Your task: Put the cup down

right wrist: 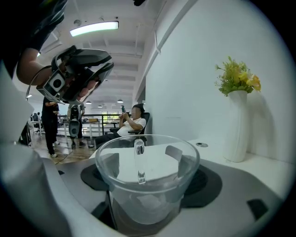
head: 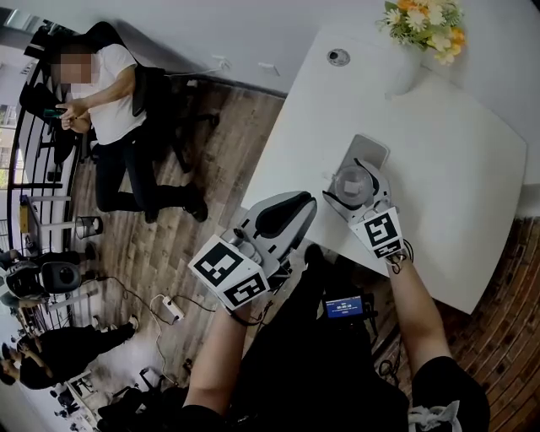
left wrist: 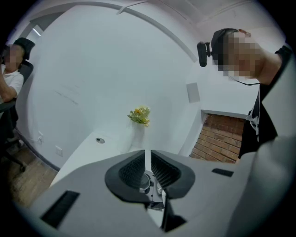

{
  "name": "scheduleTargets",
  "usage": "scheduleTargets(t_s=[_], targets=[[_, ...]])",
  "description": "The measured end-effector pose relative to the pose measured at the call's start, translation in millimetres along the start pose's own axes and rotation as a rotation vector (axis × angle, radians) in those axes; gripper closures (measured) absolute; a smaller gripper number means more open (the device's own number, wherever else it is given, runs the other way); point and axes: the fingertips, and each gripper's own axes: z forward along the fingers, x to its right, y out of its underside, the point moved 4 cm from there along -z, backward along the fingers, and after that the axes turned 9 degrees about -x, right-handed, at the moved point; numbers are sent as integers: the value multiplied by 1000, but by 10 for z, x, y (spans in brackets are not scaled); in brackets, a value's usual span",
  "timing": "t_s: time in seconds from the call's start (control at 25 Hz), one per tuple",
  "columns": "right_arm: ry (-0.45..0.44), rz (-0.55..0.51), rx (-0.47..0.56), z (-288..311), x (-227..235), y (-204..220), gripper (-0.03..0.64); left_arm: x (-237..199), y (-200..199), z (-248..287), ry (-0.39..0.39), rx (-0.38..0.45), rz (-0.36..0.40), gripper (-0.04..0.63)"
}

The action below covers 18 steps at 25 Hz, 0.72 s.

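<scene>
We find the right claw [right wrist: 150, 169] clamped on the cup [right wrist: 145, 194], gripping its wall from both sides. The cup is clear, upright, mouth up. We make out nothing in it but a pale patch low down. From the head view it sits over a flat grey rectangle [head: 372, 149] that lies on the white tabletop [head: 456, 177], near the edge closest to us. Whether the cup's base touches that rectangle or hangs just above it, we cannot tell.

The left claw [left wrist: 147, 159]: jaws together, only a thin slit of light between them, nothing held. In the head view it is off the tabletop, beside its near left edge and above the wooden floor [head: 211, 160], apart from the cup.

Far corner of the tabletop: a white vase [head: 405, 74], upright, with yellow and white flowers [head: 422, 21]. A round cable port [head: 338, 57] is set into the surface to the vase's left.

Room: a person in a white shirt [head: 105, 89] sits on a dark chair [head: 156, 93] across the floor, hands together at chest height around a small object. A white power strip [head: 169, 308] lies on the floor nearer to us. A brick surface [head: 506, 337] shows at our right, below the tabletop's edge.
</scene>
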Motion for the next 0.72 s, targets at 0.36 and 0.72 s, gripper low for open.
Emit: scheduleTargets(t_s=[0.36, 0.72], targets=[[-62, 59, -2, -156, 17, 7, 130, 76, -34, -102, -8, 27, 15, 549], [-17, 122, -13, -635, 50, -17, 130, 206, -137, -161, 17, 51, 60, 549]])
